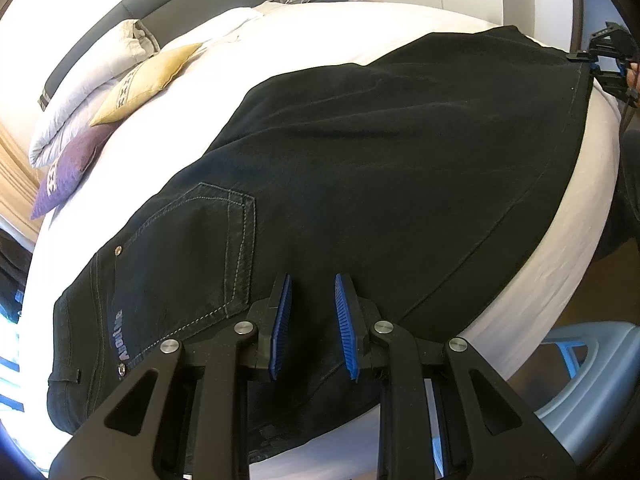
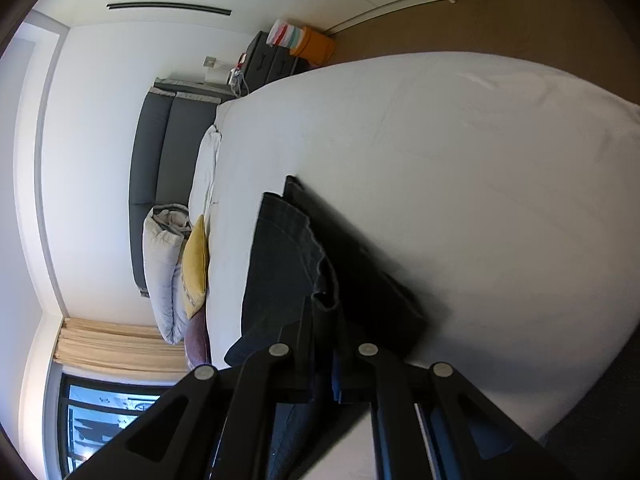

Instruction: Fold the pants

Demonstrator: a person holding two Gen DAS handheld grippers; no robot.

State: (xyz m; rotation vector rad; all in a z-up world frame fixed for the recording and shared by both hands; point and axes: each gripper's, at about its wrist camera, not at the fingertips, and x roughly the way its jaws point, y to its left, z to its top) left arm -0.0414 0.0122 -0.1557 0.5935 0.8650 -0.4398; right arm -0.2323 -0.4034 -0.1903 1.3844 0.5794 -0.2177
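Note:
Black pants [image 1: 360, 160] lie flat on the white bed [image 1: 320, 40], folded lengthwise, with a stitched back pocket [image 1: 216, 256] at the waist end. My left gripper [image 1: 312, 280] points down over the near edge beside the pocket. Its blue pads [image 1: 280, 328] stand a little apart, and the fabric under them looks smooth. At the far leg end my right gripper [image 1: 592, 58] holds the hem corner. In the right wrist view, which is rolled sideways, my right gripper [image 2: 324, 312] is shut on the doubled hem of the pants [image 2: 280, 260], and the fabric puckers between its fingers.
A rolled white duvet [image 1: 100, 92], a yellow cushion [image 1: 148, 80] and a purple cushion [image 1: 68, 172] lie by the grey headboard [image 2: 160, 160]. A light blue plastic stool [image 1: 580, 368] stands beside the bed. Dark drawers [image 2: 272, 60] and an orange bin [image 2: 316, 46] stand beyond the bed's far corner.

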